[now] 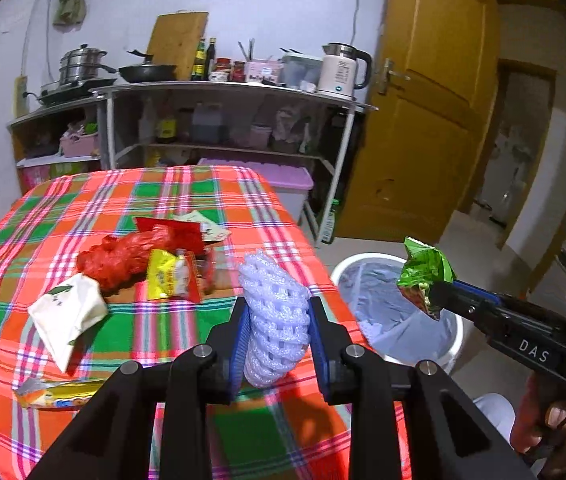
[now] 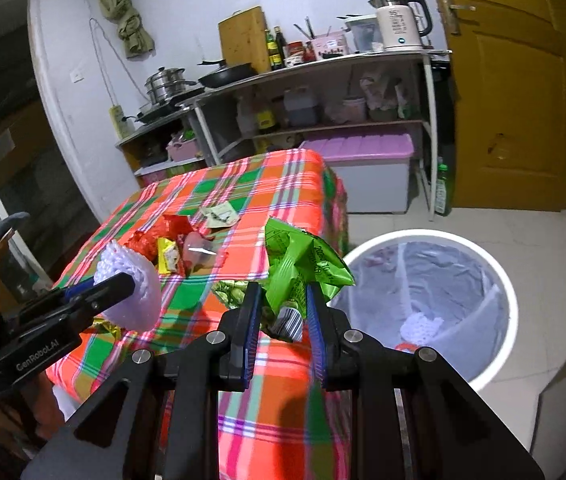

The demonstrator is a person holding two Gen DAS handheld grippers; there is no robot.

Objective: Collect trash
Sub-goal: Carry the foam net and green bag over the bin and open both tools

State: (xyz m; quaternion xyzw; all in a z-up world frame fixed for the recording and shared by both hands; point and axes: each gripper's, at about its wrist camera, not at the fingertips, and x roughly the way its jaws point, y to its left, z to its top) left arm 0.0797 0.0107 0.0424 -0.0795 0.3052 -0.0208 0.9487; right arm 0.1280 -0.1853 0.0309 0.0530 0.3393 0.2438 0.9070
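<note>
My left gripper (image 1: 279, 308) is shut on a white foam fruit net (image 1: 275, 320), held above the right part of the plaid-covered table (image 1: 83, 200). The same net (image 2: 131, 284) shows at the left of the right wrist view. My right gripper (image 2: 283, 292) is shut on a crumpled green snack wrapper (image 2: 303, 264); in the left wrist view this wrapper (image 1: 423, 276) hangs over the near rim of the white trash bin (image 1: 457, 332). The bin (image 2: 503, 280) stands on the floor to the right of the table, lined with a pale bag, with a foam net inside.
More trash lies on the table: a red plastic bag (image 1: 123, 256), a yellow packet (image 1: 167, 276), a white pouch (image 1: 67, 312), a gold wrapper (image 1: 59, 394) and a paper scrap (image 1: 207, 226). Kitchen shelves (image 1: 223, 120) stand behind, a yellow door (image 1: 423, 120) to the right.
</note>
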